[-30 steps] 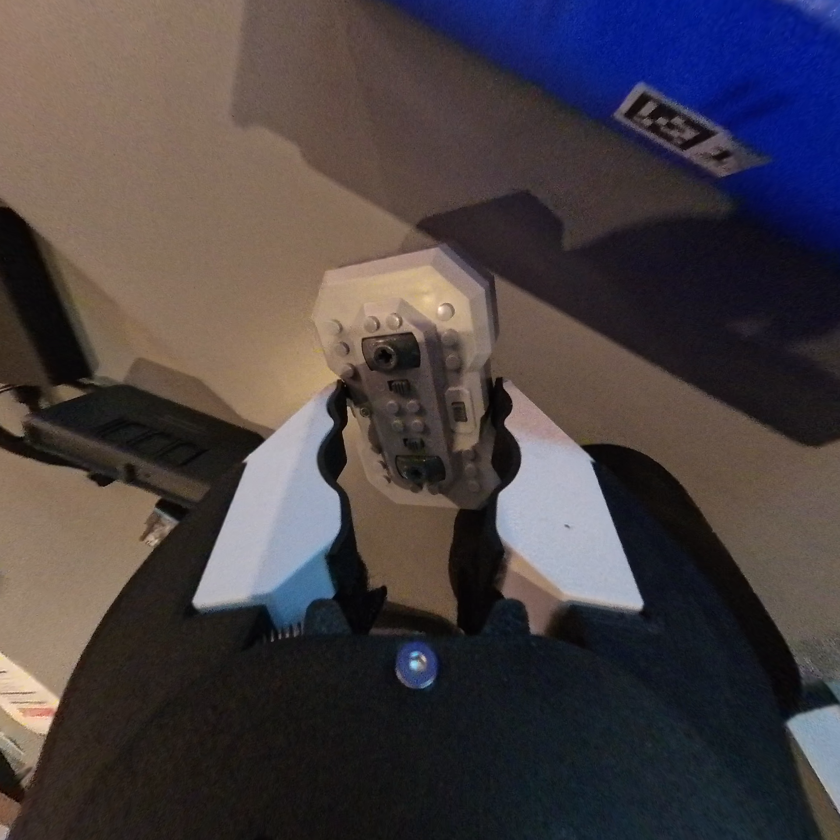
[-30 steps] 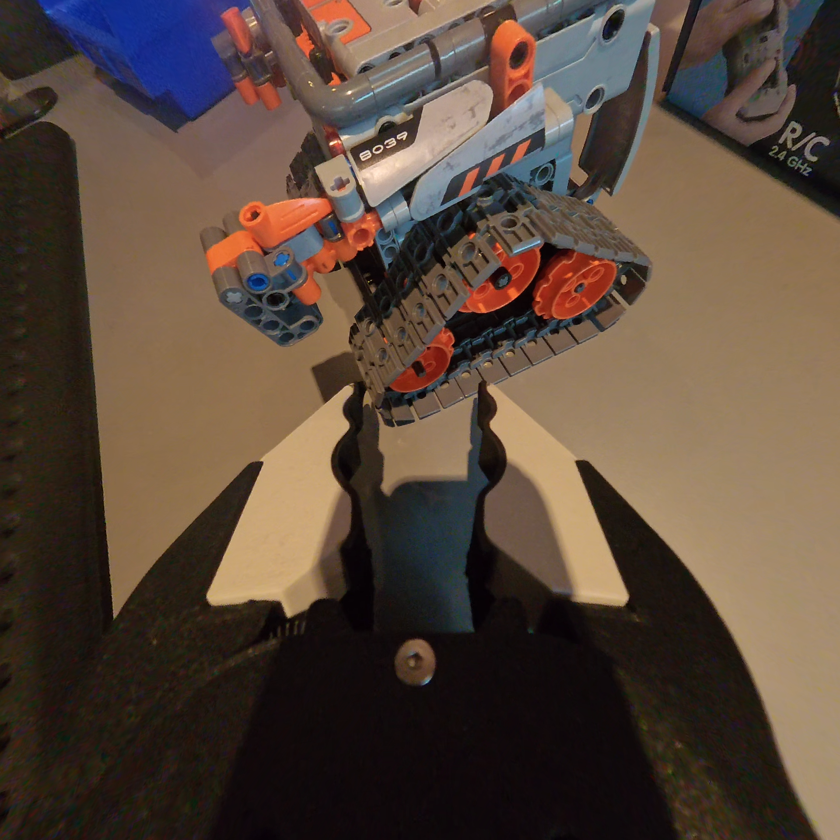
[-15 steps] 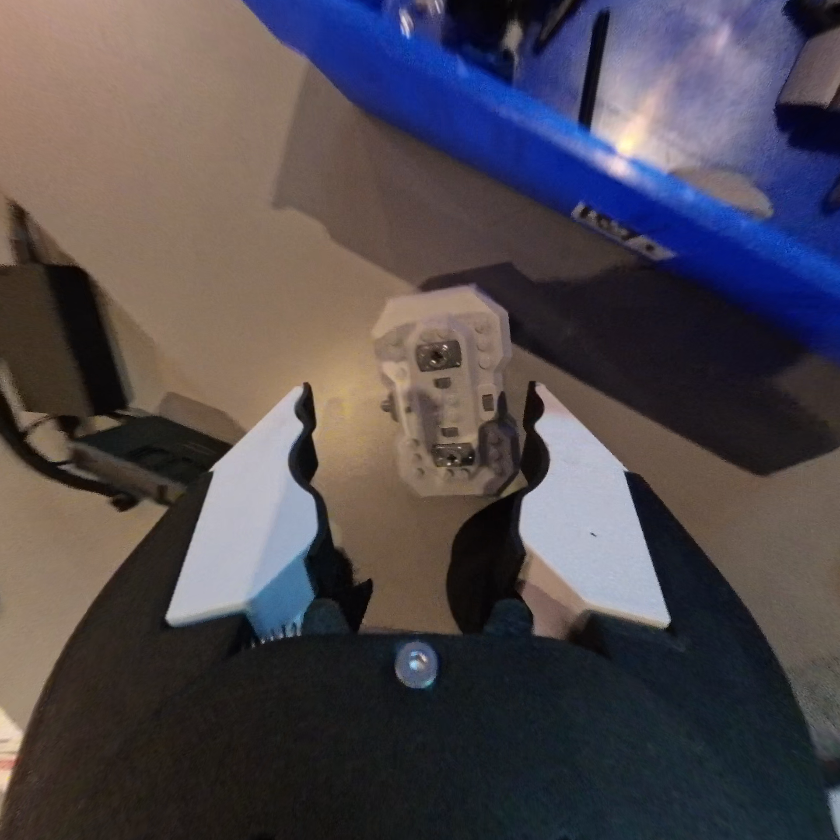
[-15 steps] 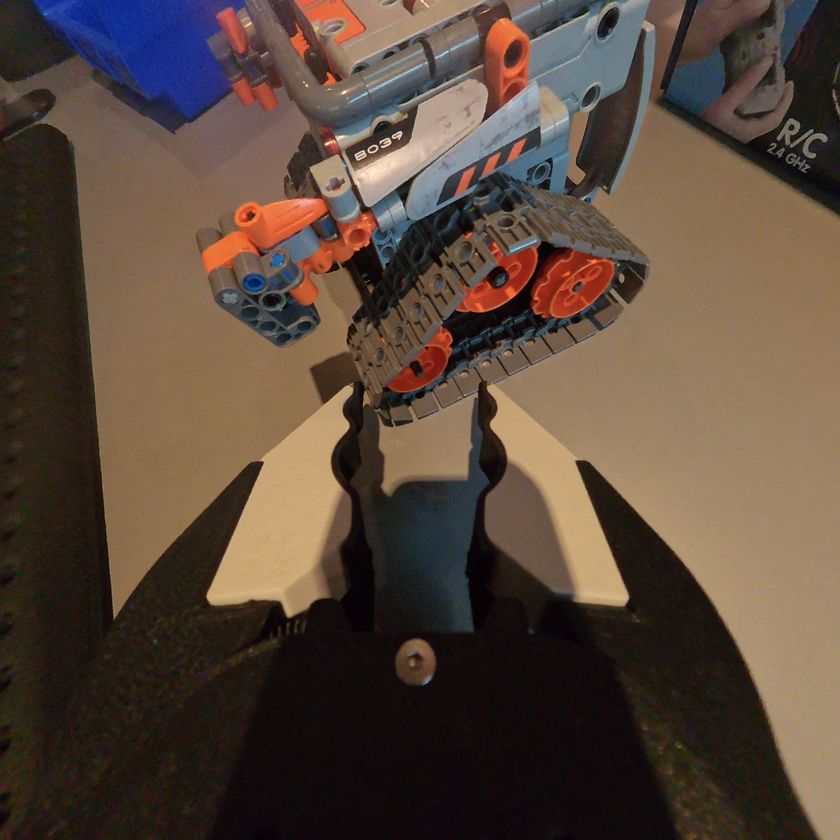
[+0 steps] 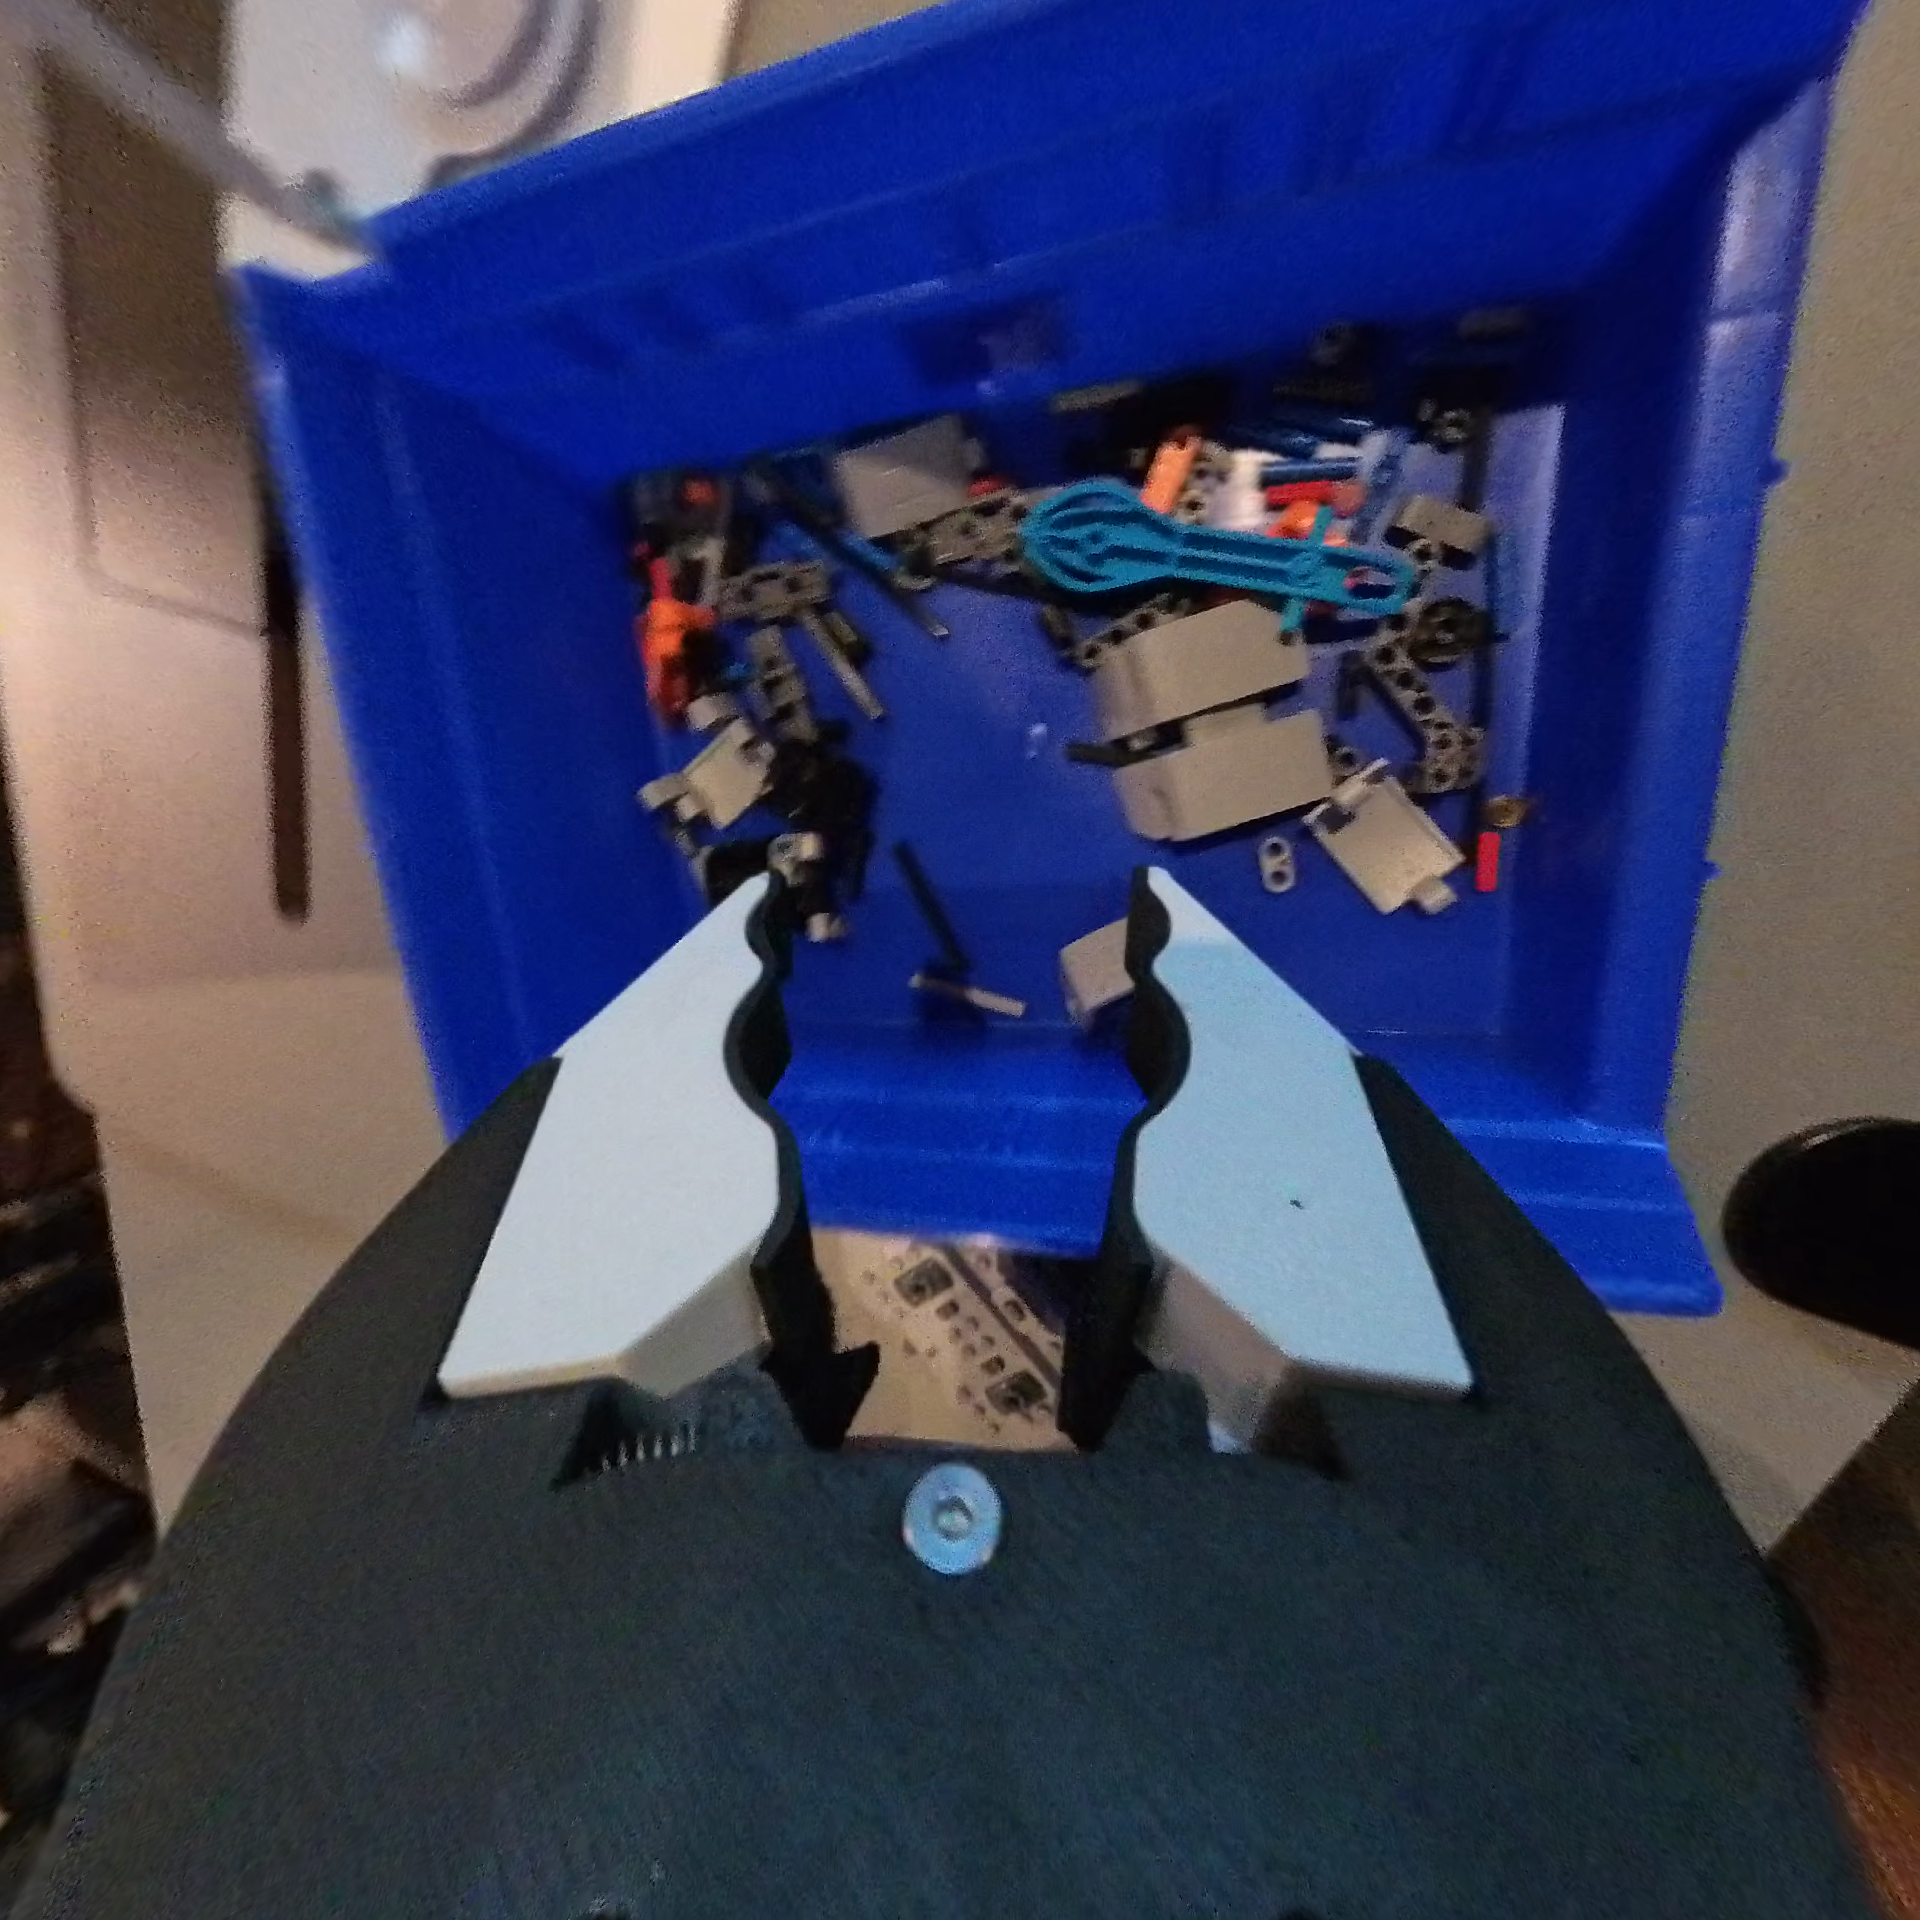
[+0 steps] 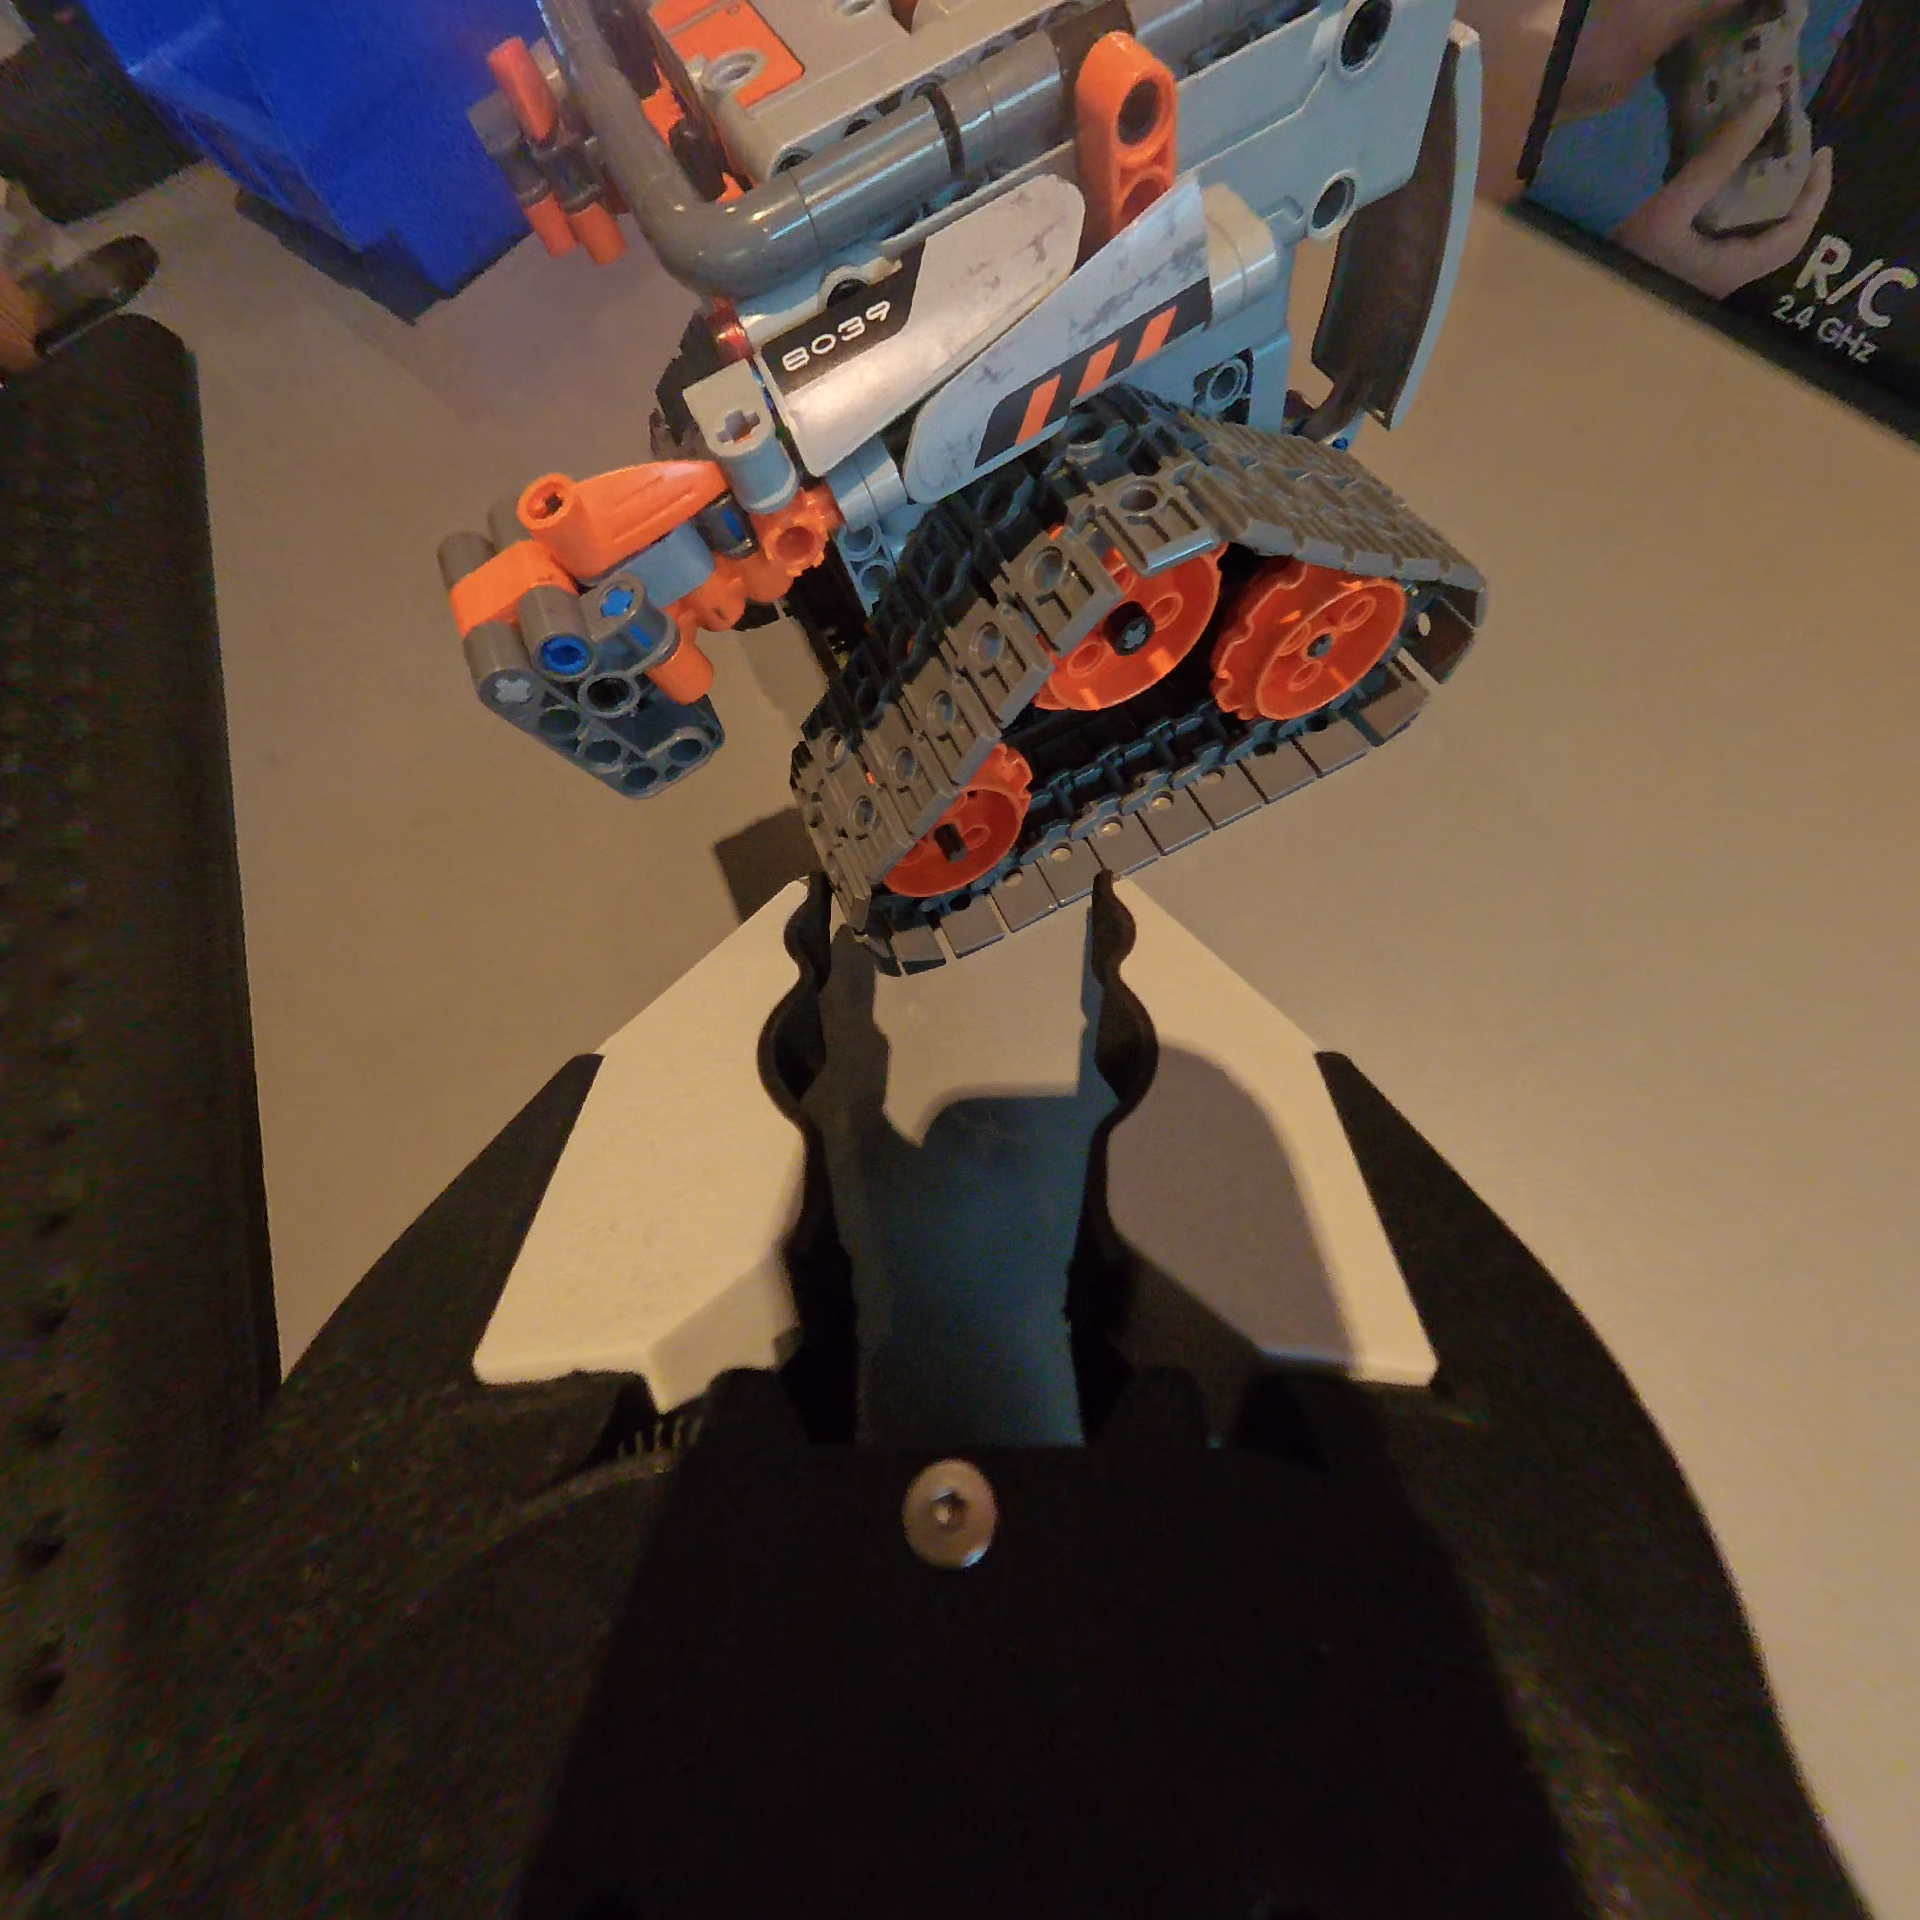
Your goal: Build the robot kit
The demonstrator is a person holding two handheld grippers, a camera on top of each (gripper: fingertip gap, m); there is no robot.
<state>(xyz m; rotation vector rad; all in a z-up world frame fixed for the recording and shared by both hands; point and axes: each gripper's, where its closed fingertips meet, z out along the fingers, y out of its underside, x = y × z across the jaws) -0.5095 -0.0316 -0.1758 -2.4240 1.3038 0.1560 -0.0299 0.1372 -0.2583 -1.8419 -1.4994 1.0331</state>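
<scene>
The left gripper (image 5: 951, 914) stood with its jaws wide apart and nothing between them, poised over the near part of a blue bin (image 5: 499, 644). In the bin lay loose building parts: grey blocks (image 5: 1210, 727), a teal tool (image 5: 1195, 545), black beams and orange bits, somewhat blurred. The right gripper (image 6: 961, 904) had its jaws set narrowly about the lower front corner of the grey track (image 6: 935, 769) of a toy tracked vehicle (image 6: 997, 416), which tilted above the tan table (image 6: 1558, 883); whether the tips actually pinched the track could not be told. A printed box (image 6: 1766, 156) stood at the far right.
</scene>
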